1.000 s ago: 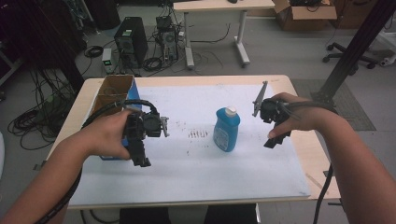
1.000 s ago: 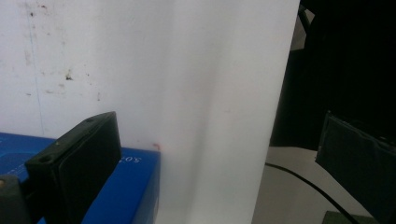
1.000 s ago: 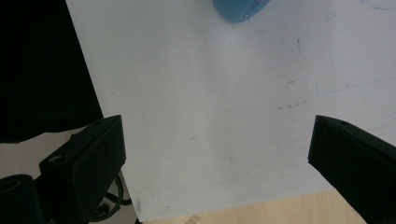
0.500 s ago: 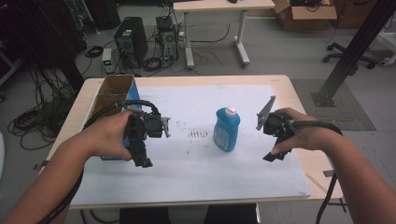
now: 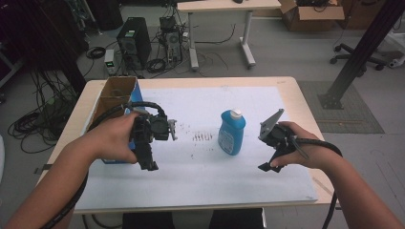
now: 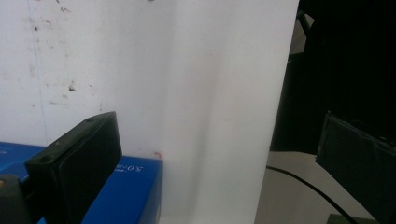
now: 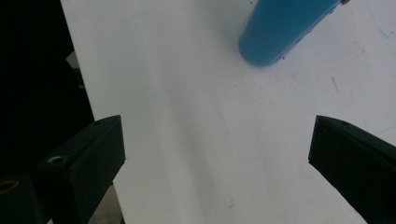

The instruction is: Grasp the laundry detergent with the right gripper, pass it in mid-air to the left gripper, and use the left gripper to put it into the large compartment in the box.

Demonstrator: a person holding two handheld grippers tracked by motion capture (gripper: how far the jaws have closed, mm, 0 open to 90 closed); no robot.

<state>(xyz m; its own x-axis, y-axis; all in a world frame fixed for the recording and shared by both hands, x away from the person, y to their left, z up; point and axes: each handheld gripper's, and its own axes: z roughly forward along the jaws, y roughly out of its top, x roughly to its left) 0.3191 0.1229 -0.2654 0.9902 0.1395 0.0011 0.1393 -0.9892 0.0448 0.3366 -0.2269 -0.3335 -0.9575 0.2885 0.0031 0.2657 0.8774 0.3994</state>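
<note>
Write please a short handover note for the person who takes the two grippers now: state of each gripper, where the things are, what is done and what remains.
Left gripper: jaws wide open, empty, held over the white sheet beside the blue box.
Right gripper: jaws wide open, empty, pointing down at the sheet to the right of the blue bottle.
The bottle stands upright near the middle of the sheet, white cap on, touched by neither gripper. The open cardboard box sits at the table's left edge.
Done: nothing is gripped yet.
Left: probably bring the right gripper, the nearer one, to the bottle and close on it.
</note>
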